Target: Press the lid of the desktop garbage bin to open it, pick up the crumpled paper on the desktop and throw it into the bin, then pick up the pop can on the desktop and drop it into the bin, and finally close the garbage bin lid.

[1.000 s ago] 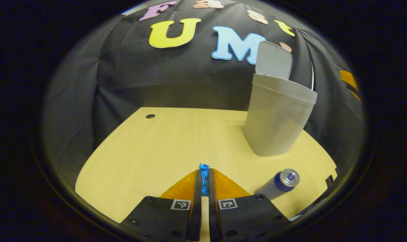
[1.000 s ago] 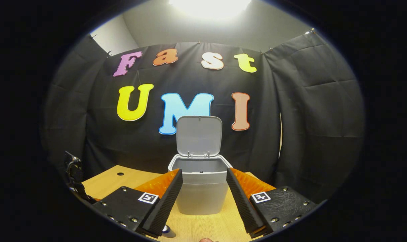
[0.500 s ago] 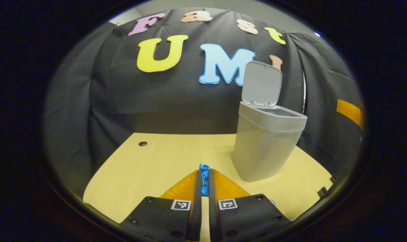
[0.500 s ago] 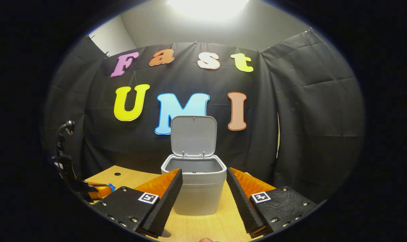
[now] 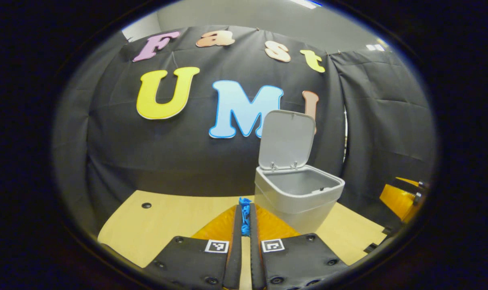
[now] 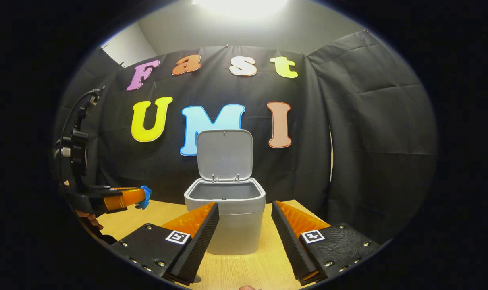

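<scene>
Blue paper (image 5: 245, 210) is sitting squeezed between the left gripper (image 5: 245, 217) fingers, which are closing tight on it. That gripper has been going up from the desk (image 5: 167, 217) and is now hanging level with the bin (image 5: 298, 193) rim, just to its side. The lid (image 6: 225, 154) is standing open. So the drop is probably coming next. The right gripper (image 6: 244, 229) is waiting in front of the bin, fingers spread wide, holding nothing.

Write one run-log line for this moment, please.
left gripper: shut on blue paper | right gripper: open | bin lid: up
</scene>
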